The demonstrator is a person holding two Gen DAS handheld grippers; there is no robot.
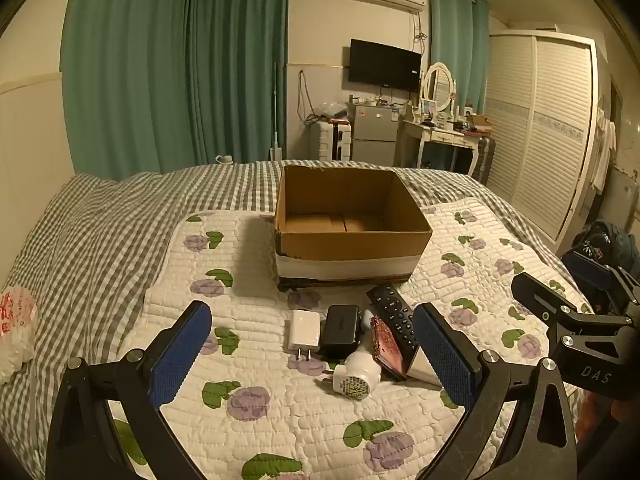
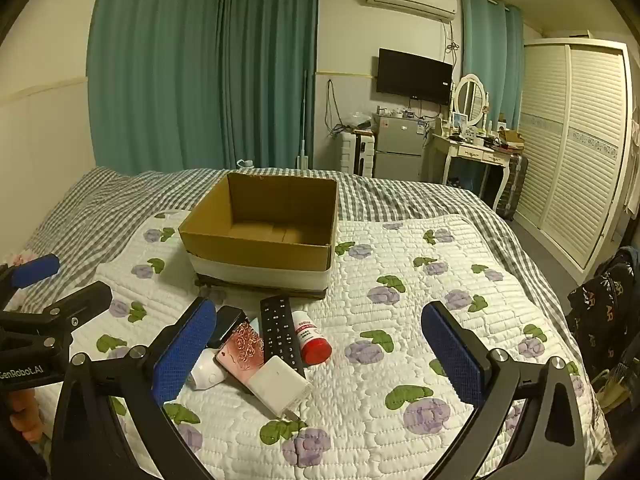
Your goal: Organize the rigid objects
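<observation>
An open cardboard box [image 1: 352, 236] stands empty on the floral quilt; it also shows in the right wrist view [image 2: 260, 252]. In front of it lie a white charger [image 1: 304, 330], a black case [image 1: 341, 330], a white plug [image 1: 354, 378], a pink phone [image 1: 386, 346] and a black remote [image 1: 394, 314]. The right wrist view shows the remote [image 2: 280, 334], phone [image 2: 242, 350], a red-capped bottle [image 2: 312, 338] and a white power bank [image 2: 280, 386]. My left gripper [image 1: 312, 356] is open above the pile. My right gripper [image 2: 320, 356] is open, holding nothing.
The floral quilt [image 2: 400, 320] lies over a grey checked sheet [image 1: 88, 232]. A white plastic bag [image 1: 16, 328] sits at the bed's left edge. A dark bag [image 2: 608, 312] stands right of the bed. A fridge, dresser and wardrobe line the far wall.
</observation>
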